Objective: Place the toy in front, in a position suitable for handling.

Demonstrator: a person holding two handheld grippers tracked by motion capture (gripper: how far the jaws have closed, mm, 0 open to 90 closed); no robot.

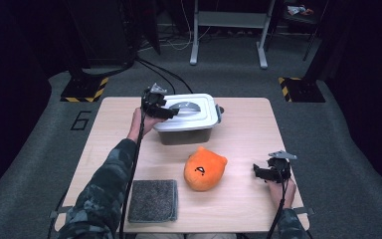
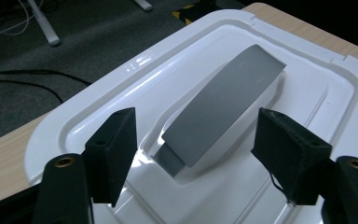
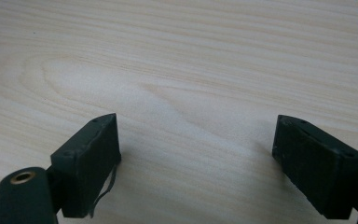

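The white lid (image 1: pixel 191 110) sits on a dark-sided box (image 1: pixel 185 134) at the far middle of the wooden table (image 1: pixel 248 129), its long axis running left to right across the table. A grey handle (image 2: pixel 223 100) lies in the lid's recess; in the left gripper view it runs lengthwise away from the camera, from lower left to upper right. The left gripper (image 2: pixel 200 149) hangs over the lid's left end with its 2 jaws spread wide, 1 on each side of the handle and touching neither side of it. The right gripper (image 3: pixel 200 158) rests low over bare wood near the table's right front, jaws wide and holding nothing. An orange plush toy (image 1: pixel 205 168) lies between the box and the front edge, with a grey cloth (image 1: pixel 153 200) to its left.
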